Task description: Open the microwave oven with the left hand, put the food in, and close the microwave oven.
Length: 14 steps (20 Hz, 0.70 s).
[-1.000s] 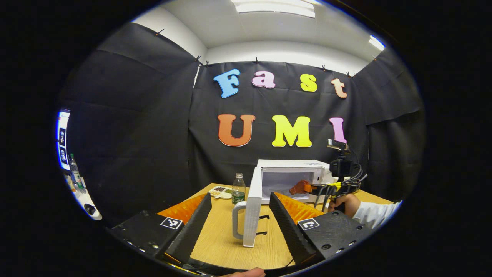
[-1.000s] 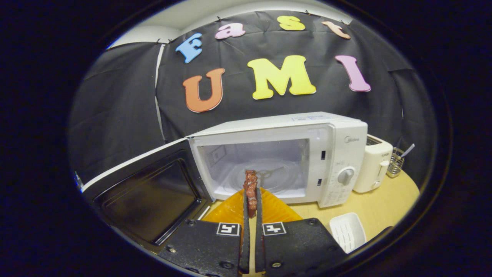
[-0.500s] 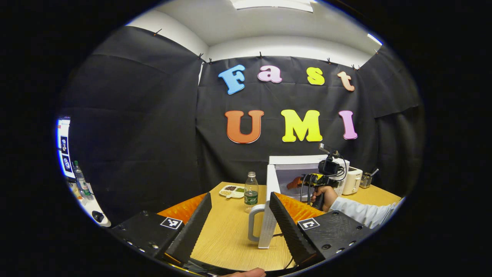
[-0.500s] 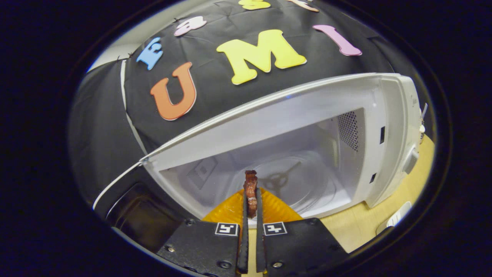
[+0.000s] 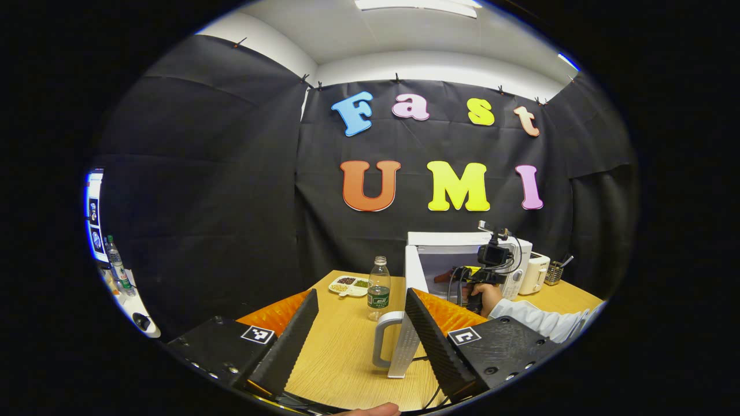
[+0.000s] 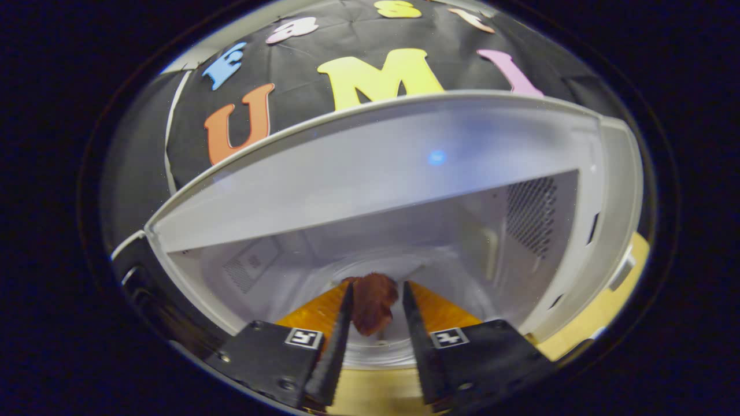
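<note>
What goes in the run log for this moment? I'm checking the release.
right gripper: open, inside microwave | food: between its fingers | door: open | left gripper: open, back from door

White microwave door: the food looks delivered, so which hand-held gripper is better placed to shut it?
Left hand-held gripper: open, with the white microwave door between its fingers. The right is inside the oven.

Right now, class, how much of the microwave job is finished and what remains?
Done: the microwave door stands open. In hand: the right gripper reaches into the cavity, jaws parted beside the food. Left: withdrawing, then closing the door with the open left gripper.
</note>
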Tool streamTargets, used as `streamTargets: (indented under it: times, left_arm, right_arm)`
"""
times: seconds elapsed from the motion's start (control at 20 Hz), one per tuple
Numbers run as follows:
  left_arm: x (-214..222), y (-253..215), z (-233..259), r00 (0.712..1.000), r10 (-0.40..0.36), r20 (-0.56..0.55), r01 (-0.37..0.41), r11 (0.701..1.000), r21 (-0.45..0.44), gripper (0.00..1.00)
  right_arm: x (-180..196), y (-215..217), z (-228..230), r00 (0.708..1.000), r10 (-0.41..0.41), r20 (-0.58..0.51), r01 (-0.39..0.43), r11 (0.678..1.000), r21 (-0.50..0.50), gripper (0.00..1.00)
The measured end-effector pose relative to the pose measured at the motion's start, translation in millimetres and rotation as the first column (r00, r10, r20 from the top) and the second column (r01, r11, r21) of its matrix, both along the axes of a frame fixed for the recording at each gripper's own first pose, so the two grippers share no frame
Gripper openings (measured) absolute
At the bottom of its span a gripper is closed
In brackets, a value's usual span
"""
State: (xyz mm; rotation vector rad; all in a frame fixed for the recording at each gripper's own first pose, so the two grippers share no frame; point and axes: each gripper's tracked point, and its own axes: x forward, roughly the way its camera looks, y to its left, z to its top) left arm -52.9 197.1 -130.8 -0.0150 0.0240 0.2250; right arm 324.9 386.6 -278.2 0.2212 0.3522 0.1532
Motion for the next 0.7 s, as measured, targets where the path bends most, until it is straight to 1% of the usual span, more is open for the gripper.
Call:
streamTargets:
  times: [0.1, 0.15, 0.2, 0.3, 0.35, 0.45, 0.5, 0.55, 0.6, 0.65, 0.7]
  left_arm:
    - [5, 4, -8, 1.0, 0.004, -0.013, -0.004, 1.0, 0.005, 0.93]
    - [7, 5, -11, 1.0, 0.004, -0.017, -0.004, 1.0, 0.005, 0.93]
    - [9, 7, -14, 1.0, 0.005, -0.024, -0.005, 1.0, 0.001, 0.93]
    - [12, 13, -20, 1.0, 0.013, -0.029, -0.013, 1.0, -0.007, 0.93]
    - [12, 16, -23, 0.999, 0.015, -0.031, -0.016, 1.0, -0.012, 0.93]
    - [15, 21, -32, 0.999, 0.015, -0.04, -0.016, 1.0, -0.024, 0.93]
    - [17, 24, -36, 0.999, 0.017, -0.045, -0.018, 0.999, -0.028, 0.93]
    - [20, 28, -42, 0.999, 0.02, -0.048, -0.022, 0.999, -0.029, 0.93]
    - [21, 30, -47, 0.999, 0.018, -0.05, -0.02, 0.999, -0.027, 0.93]
    - [25, 34, -51, 0.999, 0.021, -0.047, -0.022, 0.999, -0.026, 0.93]
    - [29, 39, -57, 0.998, 0.028, -0.049, -0.029, 0.999, -0.028, 0.93]
  right_arm:
    - [-11, -4, 13, 0.997, 0.017, 0.077, -0.012, 0.997, -0.072, 0.87]
    - [-20, -2, 15, 0.996, 0.046, 0.083, -0.039, 0.996, -0.081, 0.96]
    - [-31, -1, 20, 0.994, 0.064, 0.086, -0.058, 0.996, -0.071, 1.0]
    - [-52, -8, 32, 0.992, 0.084, 0.089, -0.08, 0.996, -0.048, 1.0]
    - [-63, -12, 40, 0.991, 0.092, 0.095, -0.09, 0.996, -0.028, 0.93]
    - [-87, -23, 58, 0.99, 0.104, 0.099, -0.105, 0.994, -0.001, 0.92]
    - [-100, -30, 69, 0.987, 0.119, 0.108, -0.12, 0.993, -0.003, 0.92]
    - [-113, -39, 81, 0.984, 0.131, 0.124, -0.131, 0.991, -0.005, 1.0]
    - [-127, -48, 93, 0.979, 0.143, 0.143, -0.143, 0.99, -0.014, 0.92]
    - [-145, -60, 104, 0.973, 0.156, 0.168, -0.155, 0.988, -0.02, 1.0]
    - [-161, -73, 116, 0.967, 0.162, 0.196, -0.16, 0.987, -0.028, 0.92]
